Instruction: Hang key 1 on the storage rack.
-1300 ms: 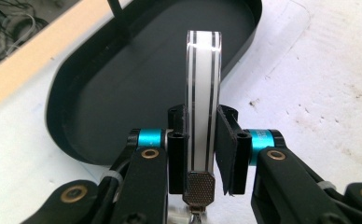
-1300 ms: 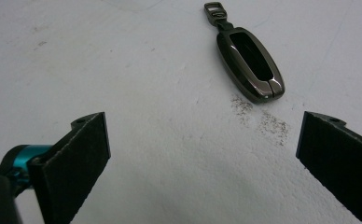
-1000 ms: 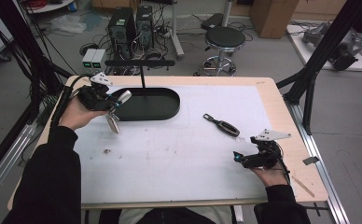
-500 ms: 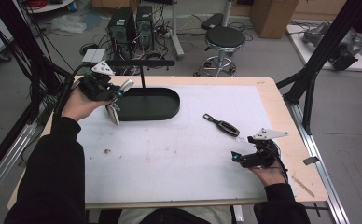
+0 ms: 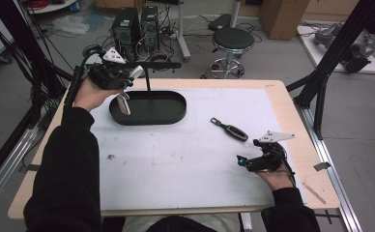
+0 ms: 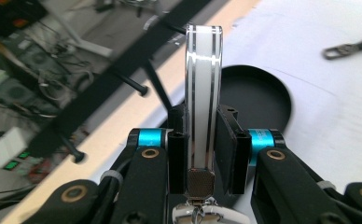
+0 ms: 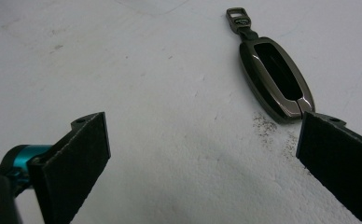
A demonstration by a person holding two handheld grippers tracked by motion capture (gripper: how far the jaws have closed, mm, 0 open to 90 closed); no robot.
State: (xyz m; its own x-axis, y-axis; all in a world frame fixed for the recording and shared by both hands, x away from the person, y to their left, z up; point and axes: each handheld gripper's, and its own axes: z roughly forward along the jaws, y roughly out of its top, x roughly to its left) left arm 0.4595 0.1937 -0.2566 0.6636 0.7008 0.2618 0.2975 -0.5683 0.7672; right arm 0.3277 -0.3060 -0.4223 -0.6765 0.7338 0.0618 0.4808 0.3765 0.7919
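My left gripper [image 5: 130,76] [image 6: 202,140] is shut on a white key fob [image 6: 203,93] with chrome edges, held upright near the table's far left corner. A pale piece [image 5: 123,103] dangles beneath the hand. Just beyond the fob runs the black horizontal bar [image 5: 159,65] [image 6: 118,79] of a stand, with short pegs sticking out; its black oval base [image 5: 149,108] [image 6: 263,98] lies below. My right gripper [image 5: 246,162] [image 7: 202,154] rests low at the table's right with its jaws wide open and nothing between them. A dark metallic key fob [image 5: 230,129] [image 7: 274,79] lies flat just ahead of it.
A white mat [image 5: 185,159] covers the wooden table [image 5: 292,106]. A small dark speck [image 5: 110,156] lies on the mat at the left. Black frame struts [image 5: 321,82] rise past the right edge. A stool [image 5: 231,41] and computer towers [image 5: 132,24] stand on the floor beyond.
My left gripper has risen and moved away from me with the white fob, from beside the oval base up to the stand's bar. The right gripper has stayed put.
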